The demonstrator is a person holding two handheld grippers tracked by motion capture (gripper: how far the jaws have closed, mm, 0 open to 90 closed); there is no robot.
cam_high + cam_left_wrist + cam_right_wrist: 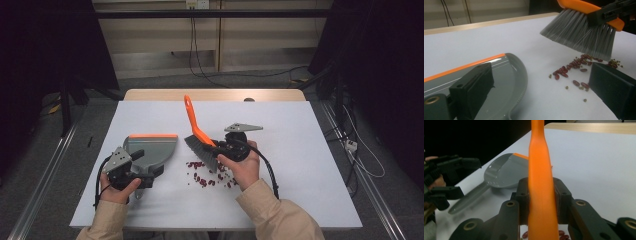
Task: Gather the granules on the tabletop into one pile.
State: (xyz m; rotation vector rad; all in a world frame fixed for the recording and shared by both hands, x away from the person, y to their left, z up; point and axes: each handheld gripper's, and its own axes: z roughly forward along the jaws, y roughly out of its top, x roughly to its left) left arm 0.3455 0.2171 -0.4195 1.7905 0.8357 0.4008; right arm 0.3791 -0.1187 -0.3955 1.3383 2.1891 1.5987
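White table point(300, 150) | right gripper point(227, 147) clamped on brush point(197, 132) | left gripper point(131, 172) jaws apart beside dustpan point(152, 147) | beans point(207, 175) unswept, sweeping pending.

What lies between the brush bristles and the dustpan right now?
Bare white table next to the dustpan, then loose red beans scattered under and beside the bristles. The left gripper view shows it best.

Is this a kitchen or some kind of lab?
Probably a lab or test room: a bare white table before dark curtains, cables trailing over the floor, and hand-held grippers working a brush and dustpan.
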